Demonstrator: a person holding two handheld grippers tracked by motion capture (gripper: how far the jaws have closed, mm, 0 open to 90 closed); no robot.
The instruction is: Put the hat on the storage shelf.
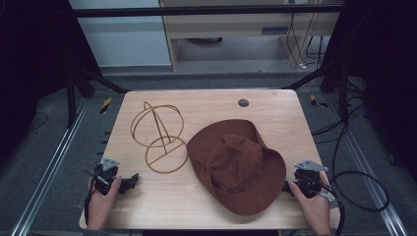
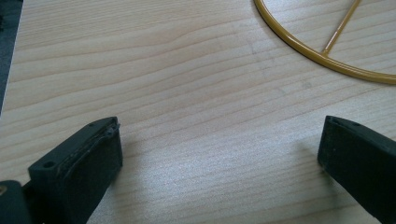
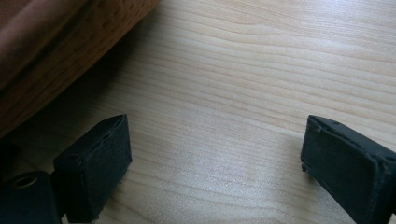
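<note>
From the high view, I take the brown hat (image 1: pixel 237 166) as my landmark: it lies crown-up on the tabletop (image 1: pixel 196 103), its brim reaching close to the near edge. Just left of the hat, touching or nearly touching its brim, stands the wire hat stand (image 1: pixel 160 137), upright on its ring base, so I judge the work is to set the hat on it. I keep my left tongs (image 1: pixel 132 181) well left of the hat, below the stand, and my right tongs (image 1: pixel 286 187) just off the hat's right brim, one on each side, ready to lift the brim from both ends.

In the left gripper view, my left tongs (image 2: pixel 219 144) stand wide apart over bare wood, nothing between them; the stand's ring base (image 2: pixel 299 46) curves ahead.

In the right gripper view, my right tongs (image 3: pixel 215 149) gape equally wide and empty, with the hat's brim (image 3: pixel 56 51) close ahead, not yet touched.
</note>
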